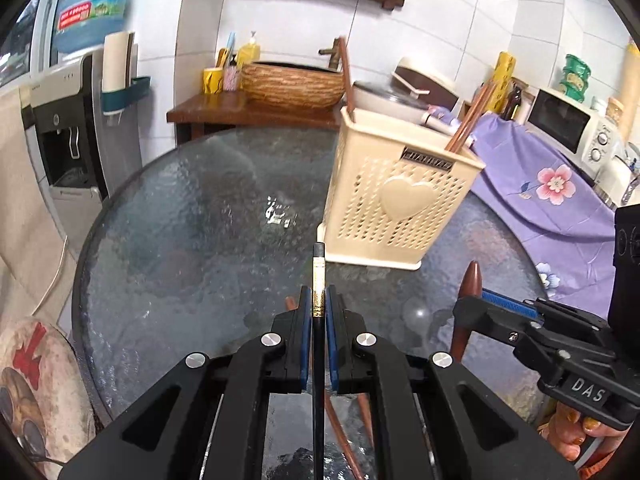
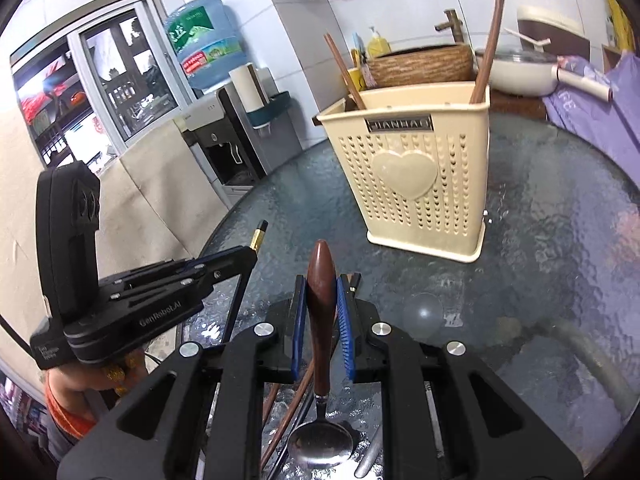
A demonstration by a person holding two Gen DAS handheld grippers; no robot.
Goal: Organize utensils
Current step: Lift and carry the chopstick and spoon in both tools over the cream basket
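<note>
**Both claws loaded in front of the holder**

From the left wrist view, we see our left claw (image 1: 319,312) clenched on a thin black chopstick (image 1: 318,280) with a gold band near its end, which pokes out past the blue pads (image 1: 306,320) toward the cream utensil holder (image 1: 396,208). The holder stands upright on the round glass surface (image 1: 180,240), ahead and to the right, with brown chopsticks (image 1: 470,120) leaning in it. At the right edge, the right claw (image 1: 476,304) grips a spoon by its brown wooden handle (image 1: 472,280).

From the right wrist view, our right claw (image 2: 322,300) is closed on that spoon (image 2: 321,312): the handle rises between the pads, and the metal bowl (image 2: 322,446) hangs below, over more utensils lying on the surface (image 2: 560,240). The holder (image 2: 416,172) stands ahead, slightly right, with brown chopsticks (image 2: 486,60) in two of its corners. To the left, the left claw (image 2: 250,254) holds the black chopstick (image 2: 259,234), its tip angled up.
</note>
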